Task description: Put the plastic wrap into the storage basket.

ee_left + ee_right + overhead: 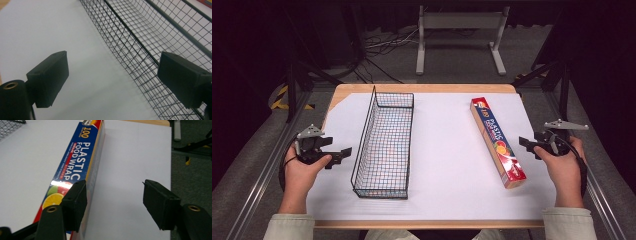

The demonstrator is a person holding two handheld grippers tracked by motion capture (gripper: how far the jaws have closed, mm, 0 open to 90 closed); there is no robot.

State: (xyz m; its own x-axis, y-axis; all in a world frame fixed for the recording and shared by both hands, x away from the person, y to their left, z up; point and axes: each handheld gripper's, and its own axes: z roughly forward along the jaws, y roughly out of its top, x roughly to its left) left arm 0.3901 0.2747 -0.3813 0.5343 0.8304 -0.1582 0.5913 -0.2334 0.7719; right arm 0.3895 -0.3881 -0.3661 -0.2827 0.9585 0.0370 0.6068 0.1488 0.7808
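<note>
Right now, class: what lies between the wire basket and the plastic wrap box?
Nothing: the high view shows bare white sheet between wire basket and plastic wrap box.

The high view is looking forward and down over the whole table (437, 207). The left gripper view is facing the wire basket (140, 42) closely; the right gripper view is facing the plastic wrap box (75, 165) closely. Both things are appearing in the high view too.

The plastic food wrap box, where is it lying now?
In the high view, the plastic food wrap box lies flat on the white sheet's right side, between the wire basket and the right gripper.
</note>
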